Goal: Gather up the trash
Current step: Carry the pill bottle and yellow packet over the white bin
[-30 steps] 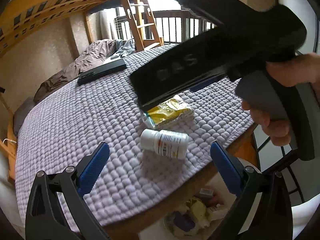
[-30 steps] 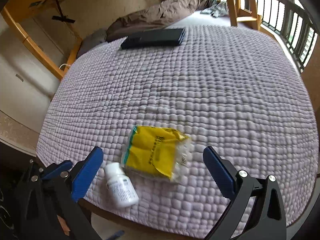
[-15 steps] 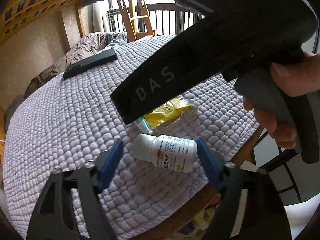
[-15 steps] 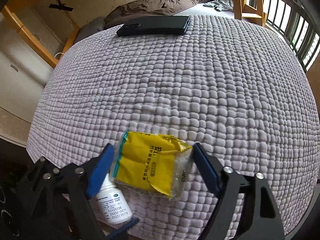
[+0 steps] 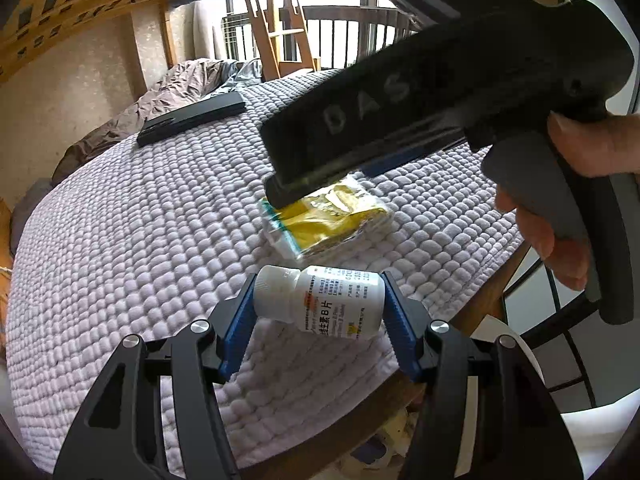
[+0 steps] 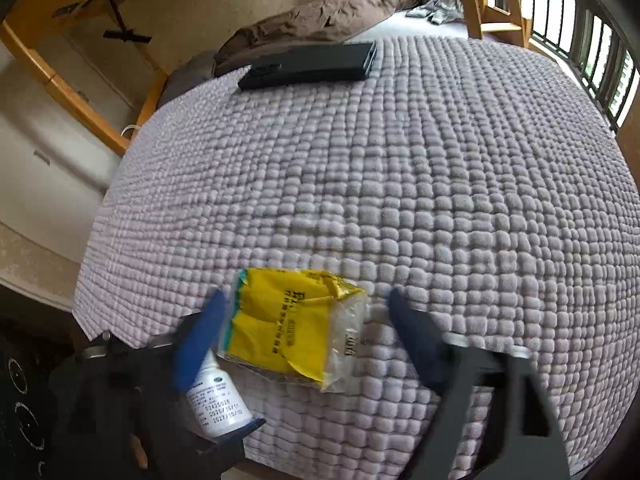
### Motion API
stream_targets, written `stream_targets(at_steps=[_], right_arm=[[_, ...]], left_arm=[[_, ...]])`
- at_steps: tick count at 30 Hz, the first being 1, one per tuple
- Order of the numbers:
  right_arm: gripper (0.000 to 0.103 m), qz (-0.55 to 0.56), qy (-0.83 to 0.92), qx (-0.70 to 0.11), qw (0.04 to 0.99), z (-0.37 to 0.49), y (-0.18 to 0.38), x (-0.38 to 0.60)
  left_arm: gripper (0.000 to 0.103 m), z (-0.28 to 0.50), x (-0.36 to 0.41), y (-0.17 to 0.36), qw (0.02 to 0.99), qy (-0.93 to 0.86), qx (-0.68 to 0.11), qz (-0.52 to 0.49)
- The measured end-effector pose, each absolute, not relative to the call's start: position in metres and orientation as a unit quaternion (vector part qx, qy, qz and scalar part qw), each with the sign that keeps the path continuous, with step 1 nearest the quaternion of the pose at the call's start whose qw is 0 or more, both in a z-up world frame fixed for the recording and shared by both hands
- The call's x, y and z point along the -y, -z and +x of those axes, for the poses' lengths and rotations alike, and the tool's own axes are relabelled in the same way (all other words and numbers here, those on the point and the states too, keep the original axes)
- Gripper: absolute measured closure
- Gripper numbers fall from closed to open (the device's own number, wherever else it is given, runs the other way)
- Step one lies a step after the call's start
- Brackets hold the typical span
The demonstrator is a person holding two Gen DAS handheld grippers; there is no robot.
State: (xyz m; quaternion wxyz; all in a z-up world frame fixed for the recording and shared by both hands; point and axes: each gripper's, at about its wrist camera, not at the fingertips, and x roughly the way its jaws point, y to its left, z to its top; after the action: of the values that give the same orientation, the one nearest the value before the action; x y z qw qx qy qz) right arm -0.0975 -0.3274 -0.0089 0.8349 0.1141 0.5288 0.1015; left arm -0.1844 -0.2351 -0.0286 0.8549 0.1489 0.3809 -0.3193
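Since a second ago your left hand-held gripper has closed in on the pill bottle, pads touching it at the bed's near edge. Right hand-held gripper is opening around the crinkly yellow packet, not gripping. Bottle's light, rigid, slick; squeeze mid-body.

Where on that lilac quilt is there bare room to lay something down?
The broad middle of the quilt is bare, from the yellow packet up to the black flat case, and all along the railing side. It is crowded at the near edge: packet, white bottle, and both tongs.
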Motion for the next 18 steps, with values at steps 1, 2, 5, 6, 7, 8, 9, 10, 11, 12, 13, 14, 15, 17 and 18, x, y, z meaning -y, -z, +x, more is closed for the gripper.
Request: stream_targets(at_steps=[1,2,5,6,7,8,9,10,11,12,13,14,15,17,18], right_arm=[[0.017,0.103,-0.102,-0.527,0.837,-0.099,0.007,0.324],[0.017,0.094,-0.101,-0.528,0.838,-0.099,0.006,0.320],[0.017,0.078,-0.098,-0.533,0.837,-0.097,0.008,0.310],[0.017,0.076,-0.097,-0.535,0.836,-0.097,0.009,0.307],[0.017,0.074,-0.095,-0.537,0.835,-0.097,0.011,0.306],[0.017,0.070,-0.092,-0.540,0.833,-0.096,0.014,0.304],[0.017,0.065,-0.091,-0.542,0.833,-0.096,0.015,0.301],[0.017,0.051,-0.087,-0.540,0.836,-0.096,0.015,0.298],[0.022,0.036,-0.085,-0.540,0.837,-0.096,0.015,0.295],[0.027,0.018,-0.082,-0.537,0.839,-0.097,0.015,0.292],[0.028,0.000,-0.082,-0.535,0.841,-0.098,0.014,0.287],[0.028,-0.003,-0.085,-0.534,0.841,-0.098,0.014,0.286],[0.029,-0.003,-0.086,-0.532,0.842,-0.098,0.013,0.287],[0.029,0.002,-0.089,-0.527,0.845,-0.102,0.009,0.290],[0.029,0.006,-0.090,-0.524,0.847,-0.104,0.006,0.292]], left_arm=[[0.043,-0.184,0.233,0.028,0.856,0.317,-0.381,0.149],[0.043,-0.184,0.230,0.028,0.857,0.313,-0.381,0.149],[0.043,-0.187,0.217,0.028,0.862,0.297,-0.383,0.150],[0.043,-0.189,0.213,0.028,0.863,0.292,-0.384,0.148],[0.043,-0.189,0.207,0.029,0.864,0.286,-0.388,0.144],[0.043,-0.188,0.202,0.030,0.865,0.279,-0.393,0.139],[0.043,-0.188,0.199,0.030,0.866,0.275,-0.395,0.136],[0.043,-0.187,0.196,0.031,0.867,0.270,-0.397,0.133],[0.043,-0.187,0.194,0.031,0.868,0.266,-0.398,0.131],[0.043,-0.187,0.193,0.030,0.869,0.263,-0.399,0.130],[0.043,-0.188,0.192,0.030,0.869,0.261,-0.399,0.128],[0.043,-0.188,0.192,0.029,0.870,0.260,-0.399,0.128],[0.043,-0.189,0.195,0.027,0.870,0.259,-0.399,0.128],[0.043,-0.189,0.194,0.026,0.871,0.256,-0.400,0.127],[0.043,-0.188,0.194,0.025,0.871,0.255,-0.402,0.126]])
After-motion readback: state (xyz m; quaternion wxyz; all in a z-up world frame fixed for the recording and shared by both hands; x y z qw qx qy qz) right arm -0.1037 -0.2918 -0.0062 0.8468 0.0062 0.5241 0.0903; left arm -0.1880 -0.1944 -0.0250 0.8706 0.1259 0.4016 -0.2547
